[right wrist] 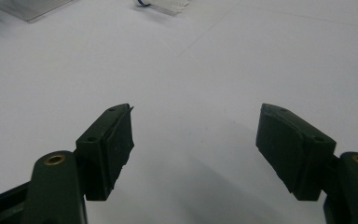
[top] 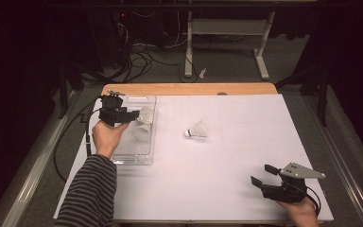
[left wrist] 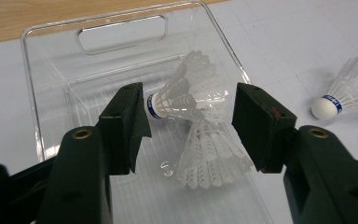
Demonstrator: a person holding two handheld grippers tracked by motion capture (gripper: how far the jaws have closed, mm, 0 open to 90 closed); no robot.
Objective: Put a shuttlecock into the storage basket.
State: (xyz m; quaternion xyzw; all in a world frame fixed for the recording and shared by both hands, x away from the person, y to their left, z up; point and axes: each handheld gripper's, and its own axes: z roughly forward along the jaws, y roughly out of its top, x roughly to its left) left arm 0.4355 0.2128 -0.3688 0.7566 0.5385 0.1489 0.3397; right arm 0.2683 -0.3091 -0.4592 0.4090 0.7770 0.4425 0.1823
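At the left of the surface (top: 246,142), the left tool (top: 133,115) is held over a clear plastic tray (top: 137,156) by a hand (top: 106,135) in a striped sleeve (top: 87,191). Its jaws stand wide apart and grip nothing. In the left gripper view two white shuttlecocks lie in the tray between and beyond the jaws: one (left wrist: 182,95) with a blue band round its cork base, lying on its side, and a second (left wrist: 209,156) just below it, touching it, its feather skirt fanned toward the camera. Near the middle of the white sheet, well apart from the tray, a third shuttlecock (top: 196,130) lies on its side, cork pointing left. At the near right corner the right tool (top: 263,175) hovers low over bare sheet, its jaws also wide and empty, a grey plate (top: 301,171) on top.
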